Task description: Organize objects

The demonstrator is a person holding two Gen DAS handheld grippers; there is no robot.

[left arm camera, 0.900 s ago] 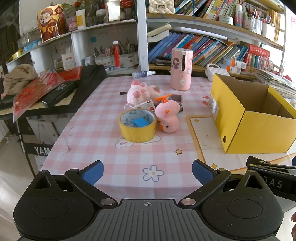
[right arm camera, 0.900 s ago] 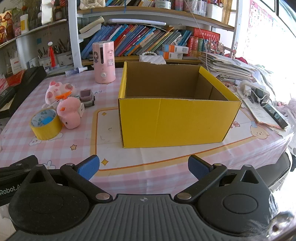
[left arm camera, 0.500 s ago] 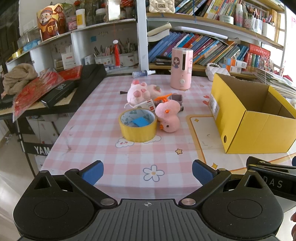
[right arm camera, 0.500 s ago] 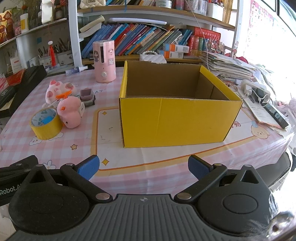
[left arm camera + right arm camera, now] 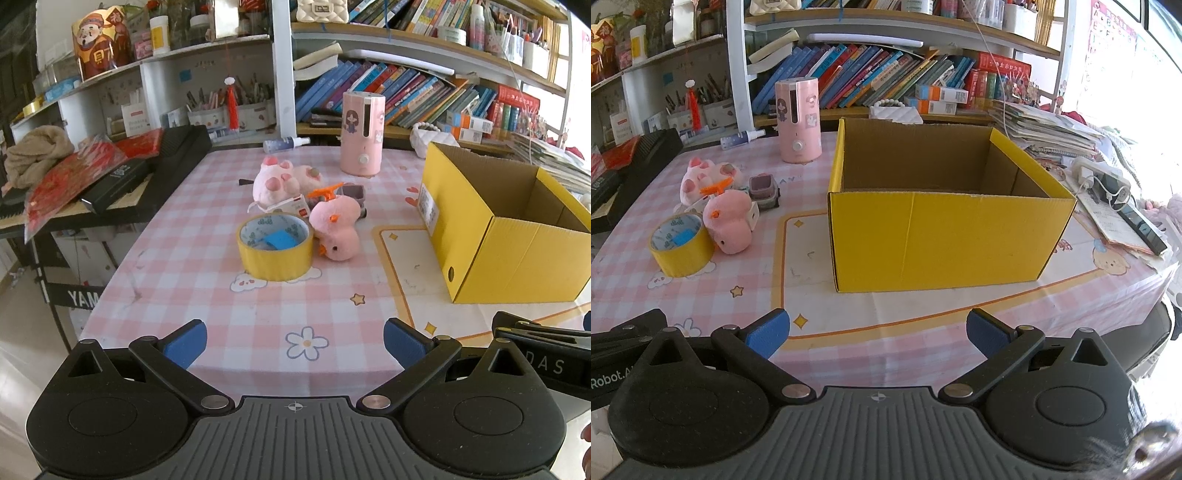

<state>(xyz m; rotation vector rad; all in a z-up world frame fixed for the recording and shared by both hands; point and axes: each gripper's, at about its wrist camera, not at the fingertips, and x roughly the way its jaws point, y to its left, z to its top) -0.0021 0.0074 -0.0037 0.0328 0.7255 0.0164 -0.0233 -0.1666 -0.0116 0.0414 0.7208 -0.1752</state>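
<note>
An open yellow cardboard box (image 5: pixel 945 229) stands on the pink checked tablecloth (image 5: pixel 849 332); it also shows at the right in the left wrist view (image 5: pixel 517 251). A yellow tape roll (image 5: pixel 275 247), a pink chick plush (image 5: pixel 338 227), a pink pig plush (image 5: pixel 284 181), a small white box (image 5: pixel 291 205) and a small grey container (image 5: pixel 352 192) cluster left of the box. The tape roll (image 5: pixel 681 243) and chick (image 5: pixel 729 221) also show in the right wrist view. My left gripper (image 5: pixel 295 338) is open and empty near the table's front edge. My right gripper (image 5: pixel 877 328) is open and empty before the box.
A pink cylindrical device (image 5: pixel 362 133) and a small spray bottle (image 5: pixel 286 142) stand at the table's far side. A black keyboard with red packets (image 5: pixel 110 181) lies left. Bookshelves (image 5: pixel 886 74) line the back. Papers, a charger and a phone (image 5: pixel 1123 206) lie right of the box.
Both grippers have edged slightly forward toward the table; nothing on the table has moved.
</note>
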